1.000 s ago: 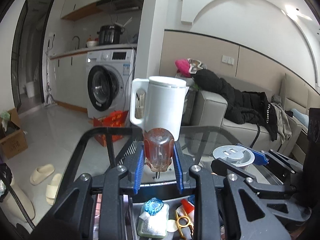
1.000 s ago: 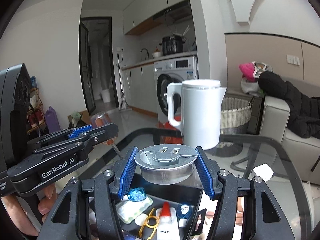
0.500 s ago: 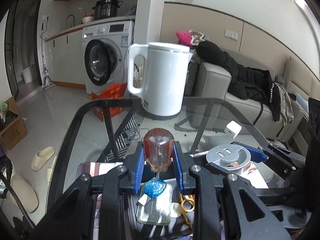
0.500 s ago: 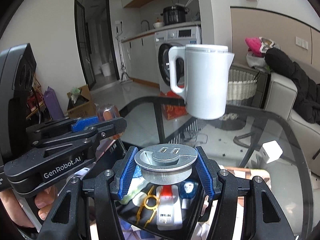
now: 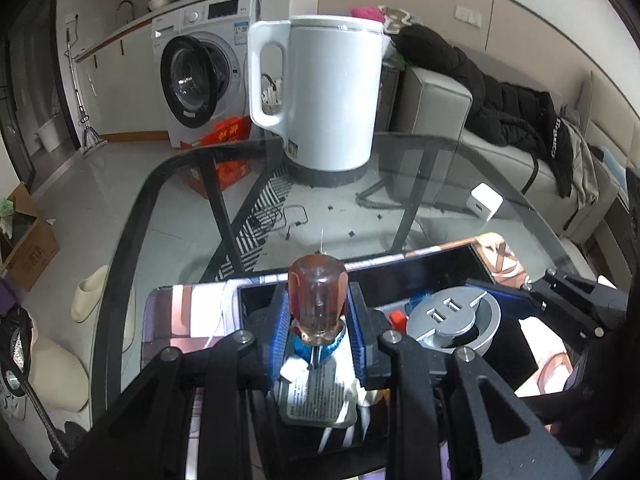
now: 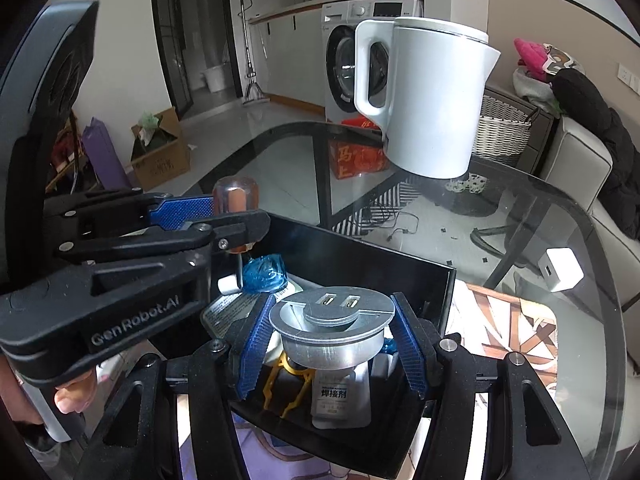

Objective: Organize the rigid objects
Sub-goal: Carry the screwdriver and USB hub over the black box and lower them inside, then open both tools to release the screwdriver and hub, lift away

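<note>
Over black tray [image 6: 400, 258]: left gripper [image 5: 318, 322] clamps screwdriver [image 5: 317, 304] upright; right gripper [image 6: 331, 340] clamps round USB socket [image 6: 331, 326].

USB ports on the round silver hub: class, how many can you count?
2. Both sit side by side on the raised top of the silver hub, held in the right gripper above the black tray. Others may be hidden.

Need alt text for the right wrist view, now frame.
The right gripper clamps a round silver USB socket hub above a black plastic bin of small items, while the left gripper holds an amber-handled screwdriver over it. A white electric kettle stands behind.
</note>
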A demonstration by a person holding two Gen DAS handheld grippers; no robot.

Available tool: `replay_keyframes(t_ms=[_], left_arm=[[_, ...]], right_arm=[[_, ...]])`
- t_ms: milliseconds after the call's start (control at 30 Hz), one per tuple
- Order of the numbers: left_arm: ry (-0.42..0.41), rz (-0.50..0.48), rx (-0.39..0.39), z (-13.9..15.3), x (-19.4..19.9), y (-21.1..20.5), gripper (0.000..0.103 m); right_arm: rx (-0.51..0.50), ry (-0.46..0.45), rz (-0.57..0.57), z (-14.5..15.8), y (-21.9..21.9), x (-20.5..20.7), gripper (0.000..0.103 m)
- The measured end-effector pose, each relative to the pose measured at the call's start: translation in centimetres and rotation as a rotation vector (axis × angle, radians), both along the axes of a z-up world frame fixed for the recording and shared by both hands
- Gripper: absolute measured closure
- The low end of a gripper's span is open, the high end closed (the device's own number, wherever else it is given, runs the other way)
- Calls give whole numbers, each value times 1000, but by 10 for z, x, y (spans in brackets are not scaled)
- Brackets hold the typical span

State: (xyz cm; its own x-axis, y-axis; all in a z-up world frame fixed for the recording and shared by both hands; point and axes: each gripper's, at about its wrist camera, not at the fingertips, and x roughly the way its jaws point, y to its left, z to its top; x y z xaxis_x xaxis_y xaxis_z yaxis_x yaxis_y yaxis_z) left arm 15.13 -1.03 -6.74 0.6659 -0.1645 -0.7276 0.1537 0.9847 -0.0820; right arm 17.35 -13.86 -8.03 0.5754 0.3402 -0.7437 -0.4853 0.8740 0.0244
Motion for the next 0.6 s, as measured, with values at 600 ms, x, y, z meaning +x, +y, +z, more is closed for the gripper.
replay_keyframes(t_ms=[600], left_arm=[[134, -37, 20, -20, 5, -8, 77]], right_arm=[[-93, 48, 34, -10, 10, -3, 44]])
